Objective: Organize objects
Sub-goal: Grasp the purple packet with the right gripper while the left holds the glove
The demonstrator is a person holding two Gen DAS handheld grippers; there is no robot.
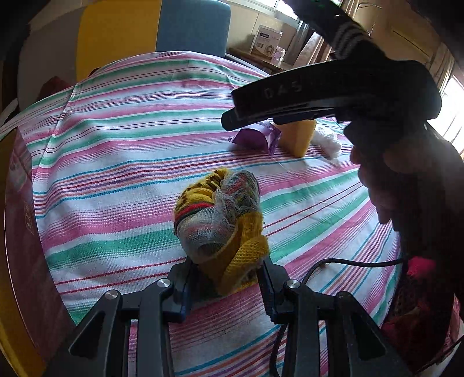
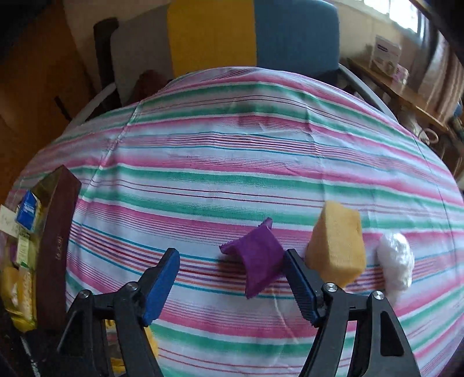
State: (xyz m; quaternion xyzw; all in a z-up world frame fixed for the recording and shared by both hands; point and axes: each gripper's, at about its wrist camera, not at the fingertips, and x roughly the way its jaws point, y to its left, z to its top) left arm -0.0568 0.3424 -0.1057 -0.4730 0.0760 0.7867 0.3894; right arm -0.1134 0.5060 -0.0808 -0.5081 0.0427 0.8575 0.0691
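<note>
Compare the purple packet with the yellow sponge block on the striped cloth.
The purple packet is a thin, crinkled wrapper lying slumped; the yellow sponge block is thick, porous and stands on end. The packet looks smaller than the sponge. Both rest free on the striped cloth.

A round table draped in a pink, green and white striped cloth (image 2: 232,150) fills the middle. Beyond its far edge, at twelve o'clock, stands a chair back upholstered in yellow and blue panels (image 2: 252,32). At two o'clock a brown wooden side table (image 2: 406,95) carries a white cardboard box (image 1: 265,40), and behind it bright daylight pours through a window (image 2: 388,11). At nine to ten o'clock lies a warm brown wooden surface (image 2: 32,87).
</note>
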